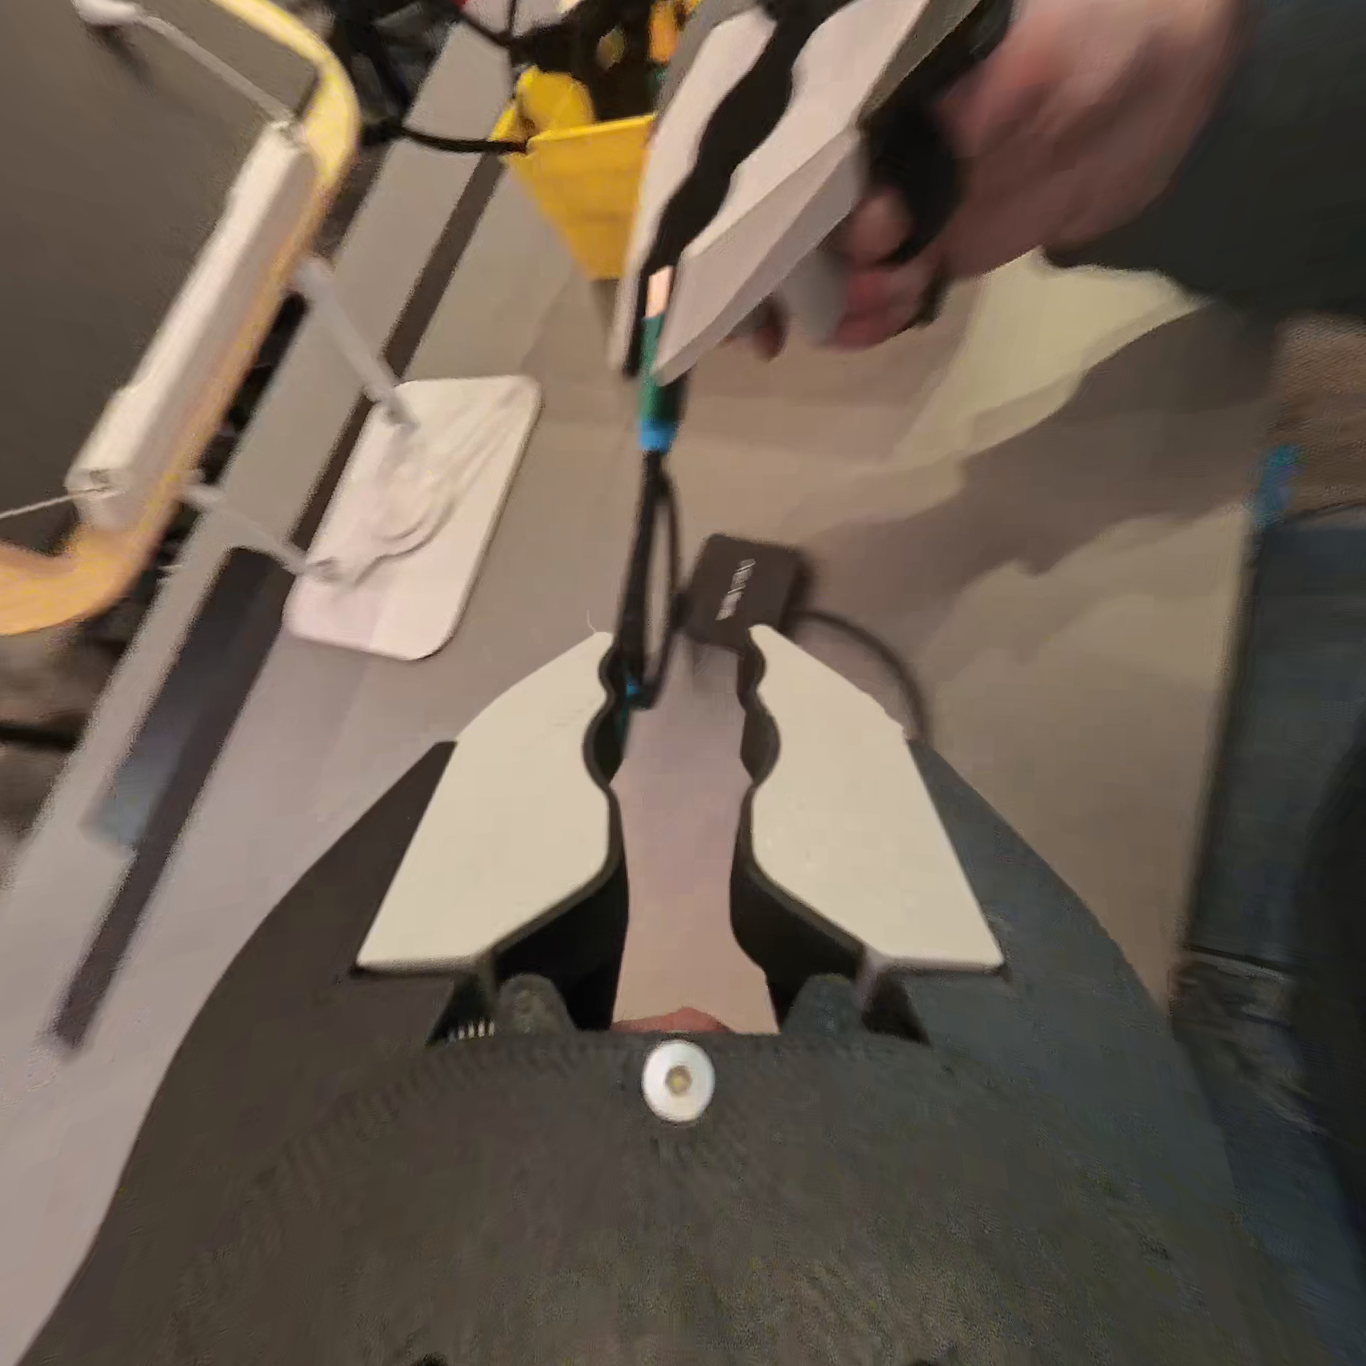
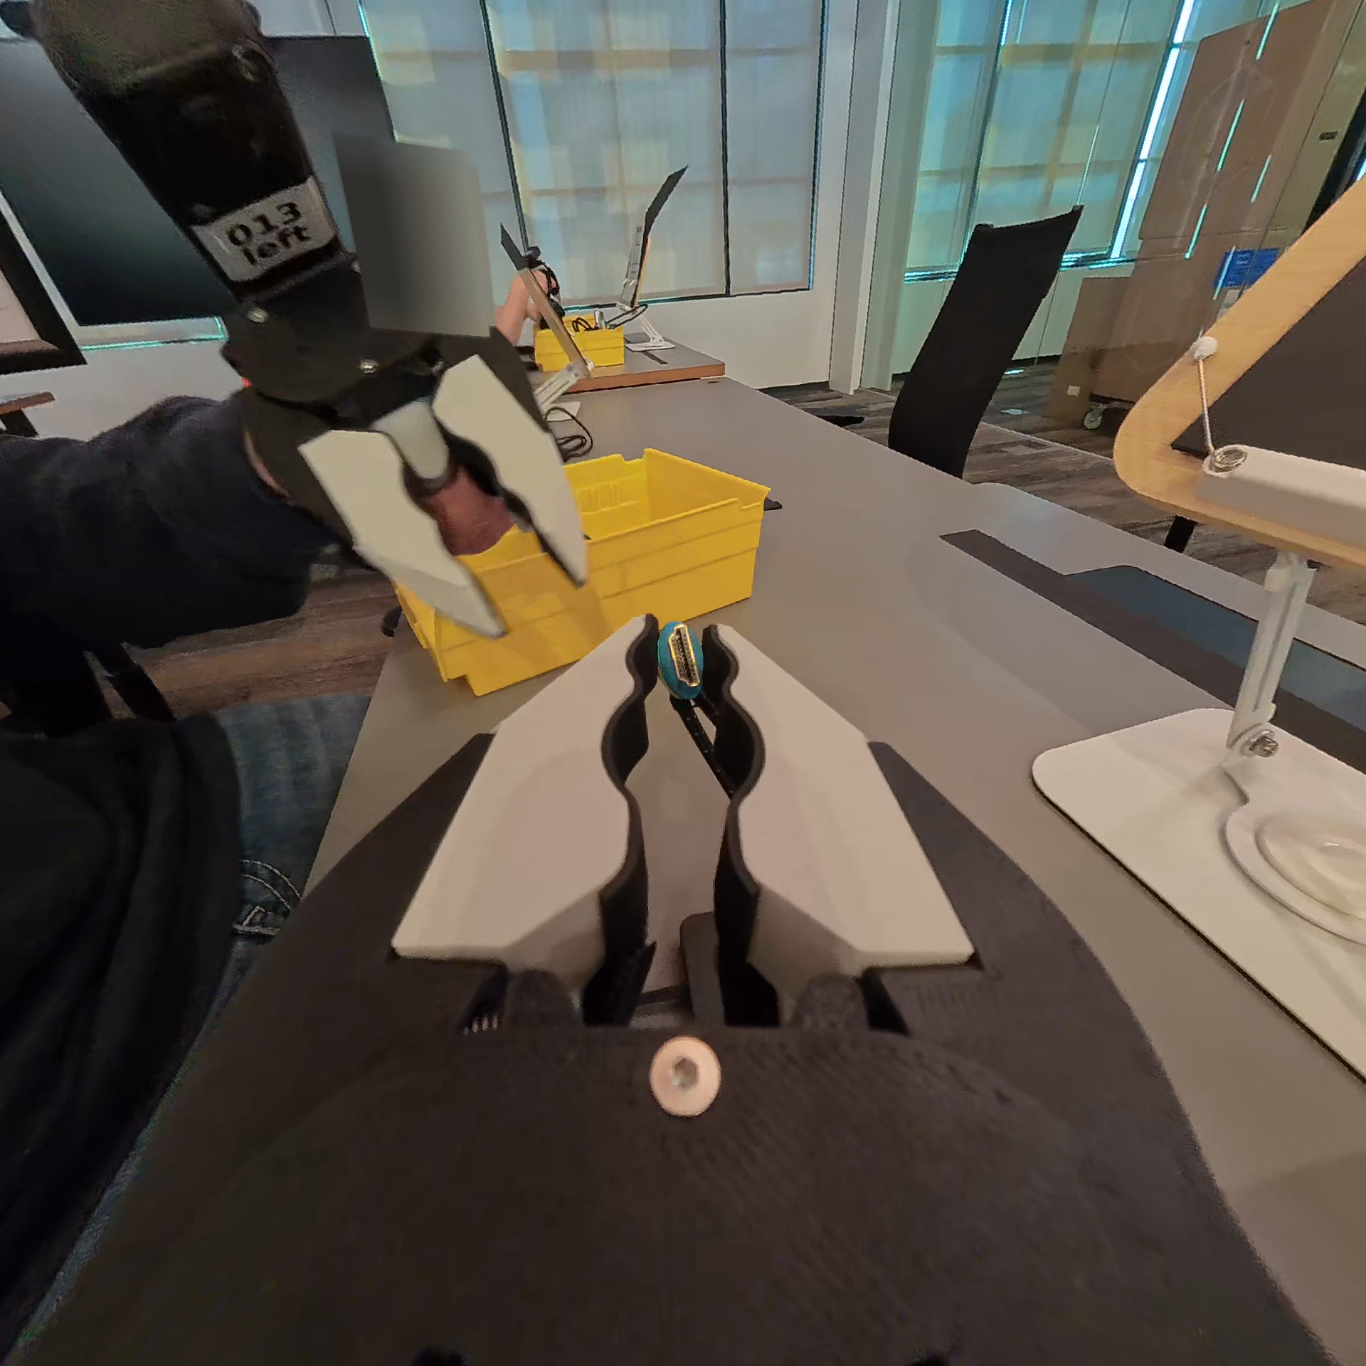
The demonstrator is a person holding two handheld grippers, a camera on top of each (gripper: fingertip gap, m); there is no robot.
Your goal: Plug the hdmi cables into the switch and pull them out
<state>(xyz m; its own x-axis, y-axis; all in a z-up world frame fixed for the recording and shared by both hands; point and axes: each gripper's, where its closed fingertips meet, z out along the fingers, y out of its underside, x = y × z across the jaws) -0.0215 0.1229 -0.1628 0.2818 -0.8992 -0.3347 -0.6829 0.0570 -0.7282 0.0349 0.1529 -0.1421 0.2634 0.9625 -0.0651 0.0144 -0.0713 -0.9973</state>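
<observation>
1. Above the worktop, the right tongs clamp the blue HDMI plug, contacts facing forward, probably for aiming at a port.
2. Left tongs stand part-open and empty, near the switch, apparently to steady it.
3. Only the left view shows the switch on the worktop; only the right view shows the plug's face.

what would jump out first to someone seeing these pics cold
The blue HDMI plug pinched at the tips of the right claw draws the eye first, its metal end facing outward and its black cable trailing down. Next comes the bright yellow bin on the grey desk behind it, with the open, empty left claw hovering in front. In the left wrist view, the small black switch lies on the desk below.
</observation>
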